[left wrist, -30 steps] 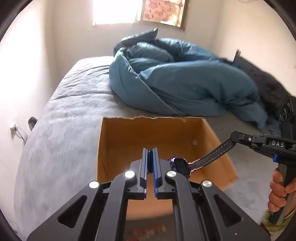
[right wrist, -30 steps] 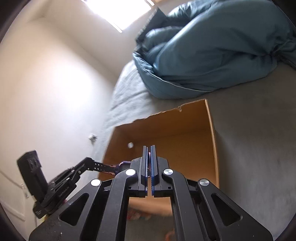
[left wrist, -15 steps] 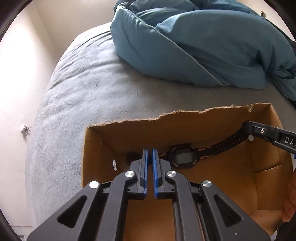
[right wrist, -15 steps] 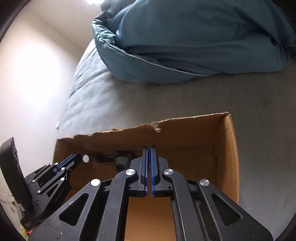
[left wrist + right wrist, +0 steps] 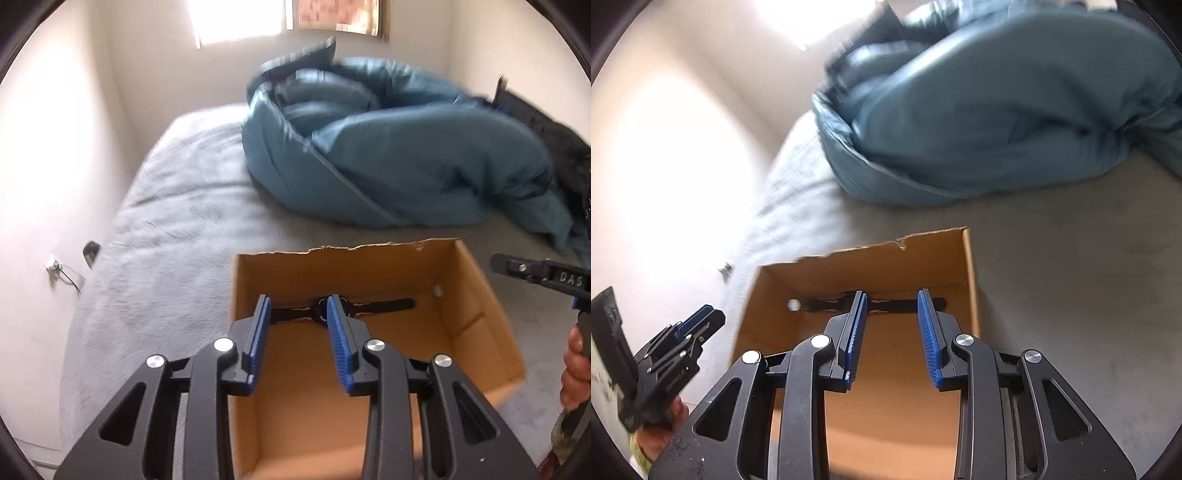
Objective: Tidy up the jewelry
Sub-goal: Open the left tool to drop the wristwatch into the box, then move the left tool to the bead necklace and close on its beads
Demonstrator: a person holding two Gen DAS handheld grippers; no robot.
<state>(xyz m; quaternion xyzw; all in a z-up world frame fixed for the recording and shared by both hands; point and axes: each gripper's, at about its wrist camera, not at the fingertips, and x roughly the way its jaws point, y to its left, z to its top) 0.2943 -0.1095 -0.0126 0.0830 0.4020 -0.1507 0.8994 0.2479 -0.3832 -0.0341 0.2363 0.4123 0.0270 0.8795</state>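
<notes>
A black wristwatch (image 5: pixel 373 307) with a long perforated strap lies flat along the far wall inside an open cardboard box (image 5: pixel 476 291); it also shows in the right wrist view (image 5: pixel 886 303) in the same box (image 5: pixel 971 280). My left gripper (image 5: pixel 298 320) is open and empty, above the box's near left part. My right gripper (image 5: pixel 891 317) is open and empty over the box. From the left wrist view the right gripper (image 5: pixel 517 266) is off the box's right side; from the right wrist view the left gripper (image 5: pixel 701 320) is off its left side.
The box sits on a grey bed (image 5: pixel 177 229). A crumpled teal duvet (image 5: pixel 399 155) lies behind it. A white wall (image 5: pixel 55 147) with a socket runs along the bed's left side. A dark item (image 5: pixel 554 140) lies at the far right.
Both grippers were shut on the watch's strap ends, lowered it into the box, then opened. The watch now lies in the box and both grippers have lifted back.
</notes>
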